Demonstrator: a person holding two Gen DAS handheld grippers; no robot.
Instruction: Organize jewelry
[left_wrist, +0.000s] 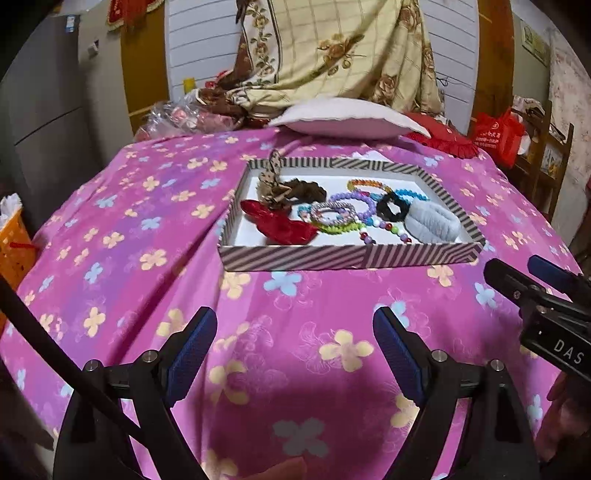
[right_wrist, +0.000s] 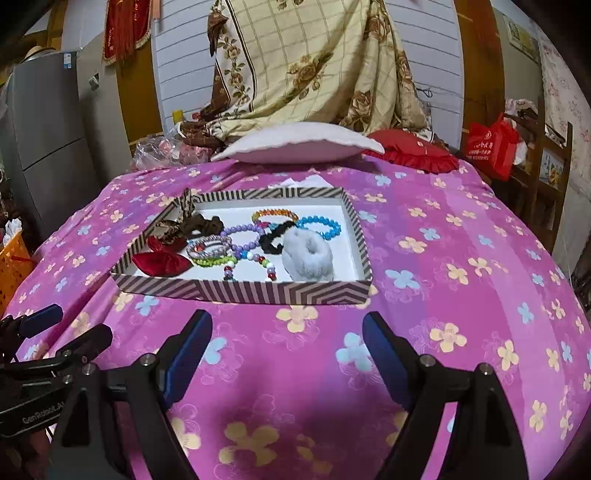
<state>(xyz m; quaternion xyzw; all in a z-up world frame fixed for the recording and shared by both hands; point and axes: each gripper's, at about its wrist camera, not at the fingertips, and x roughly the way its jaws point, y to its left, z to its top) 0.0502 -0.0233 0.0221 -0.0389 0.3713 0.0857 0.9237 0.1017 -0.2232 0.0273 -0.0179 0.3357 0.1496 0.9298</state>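
Left wrist view: your left gripper (left_wrist: 294, 354) hangs over the pink sheet (left_wrist: 110, 236) with its fingers spread wide and nothing between them. Right wrist view: your right gripper (right_wrist: 287, 354) is likewise spread and empty, just short of the tray's near wall.

Jewelry, as it lies now: every piece you can see sits inside the striped tray (left_wrist: 295, 256). No piece shows on the sheet outside it.
- red bow (left_wrist: 280, 223) at the near left
- brown bow (left_wrist: 275, 186) behind it, one tail draped over the far left wall
- bead bracelets (left_wrist: 347, 212) in the middle, overlapping one another in a tangle
- black scrunchie (left_wrist: 391, 206) touching the grey scrunchie (left_wrist: 432, 221) at the right

Judgement on progress: the scene fits two stages. Either the pieces are gathered into the tray and the job is near its close, or the heap waits to be sorted apart. One moment does not settle which.

Surroundings: a white pillow (left_wrist: 347, 118) and a red cushion (left_wrist: 443, 138) lie behind the tray, well apart from it. An orange basket (left_wrist: 14, 243) stands off the left edge.

In the way: only the tray's near wall lies between your grippers and the pieces. The tangled bracelets would likely drag each other if lifted.
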